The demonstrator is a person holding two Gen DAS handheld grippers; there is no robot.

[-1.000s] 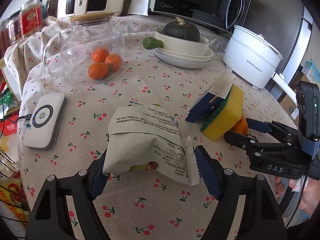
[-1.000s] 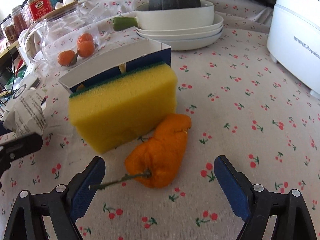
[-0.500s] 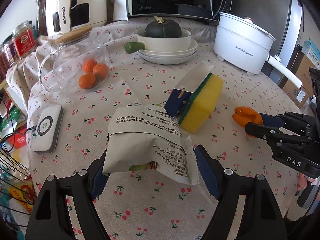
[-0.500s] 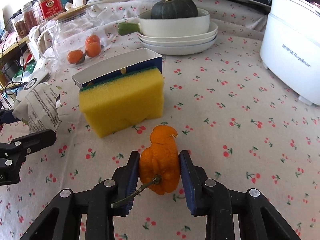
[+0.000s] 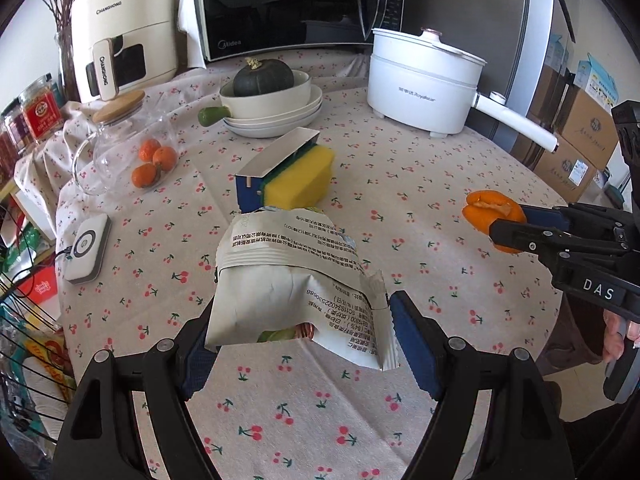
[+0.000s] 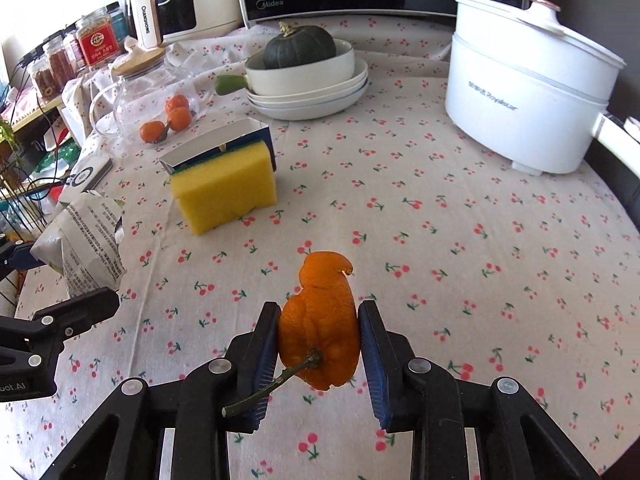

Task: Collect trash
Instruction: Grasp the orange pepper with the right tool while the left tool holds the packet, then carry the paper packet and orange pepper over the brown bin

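Holding both bits of trash up over the cherry-print tablecloth (image 5: pixel 420 184) right now, my left gripper (image 5: pixel 298 330) clamped on the crumpled snack bag (image 5: pixel 292 276) and my right gripper (image 6: pixel 318 344) pinching the orange peel (image 6: pixel 320 320).

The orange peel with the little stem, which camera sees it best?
The right wrist view: the curled orange peel sits close and centred between the right tongs, stem showing. The left wrist view shows only its small tip poking out far off.
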